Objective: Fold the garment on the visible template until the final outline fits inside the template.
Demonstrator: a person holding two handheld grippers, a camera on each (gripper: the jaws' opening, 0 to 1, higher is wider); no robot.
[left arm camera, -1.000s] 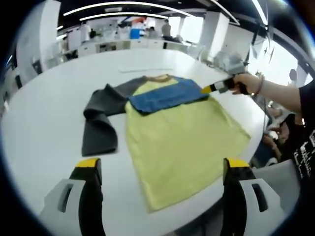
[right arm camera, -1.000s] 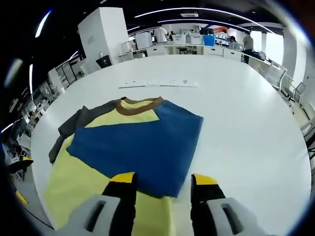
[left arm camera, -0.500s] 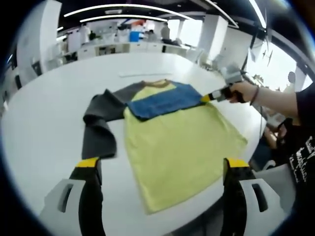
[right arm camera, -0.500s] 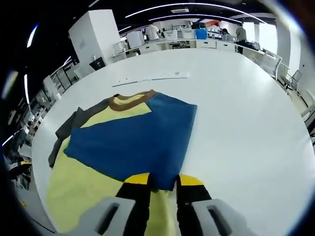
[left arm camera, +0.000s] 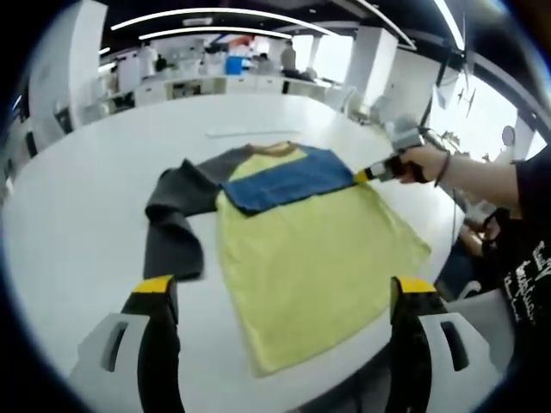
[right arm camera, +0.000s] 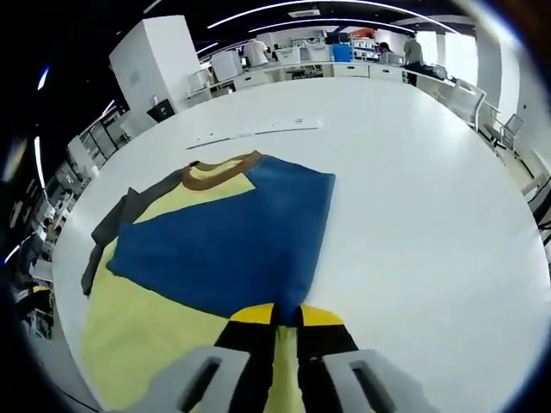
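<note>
A T-shirt lies flat on the white table. Its yellow body faces me, a blue sleeve is folded across the chest, and a dark grey sleeve trails off to the left. My left gripper hovers open over the shirt's near hem, holding nothing. My right gripper, held by a person's hand, is at the shirt's right shoulder. In the right gripper view the right gripper is shut on the near corner of the blue sleeve, beside the brown collar.
A thin white strip lies on the table beyond the collar, and appears as the white strip in the right gripper view. The table's edge runs close below the hem. A person's dark-clothed body stands at the right. Desks and people fill the far background.
The right gripper's jaws have closed from open onto the blue sleeve's corner. The left gripper stays open in the same place.
</note>
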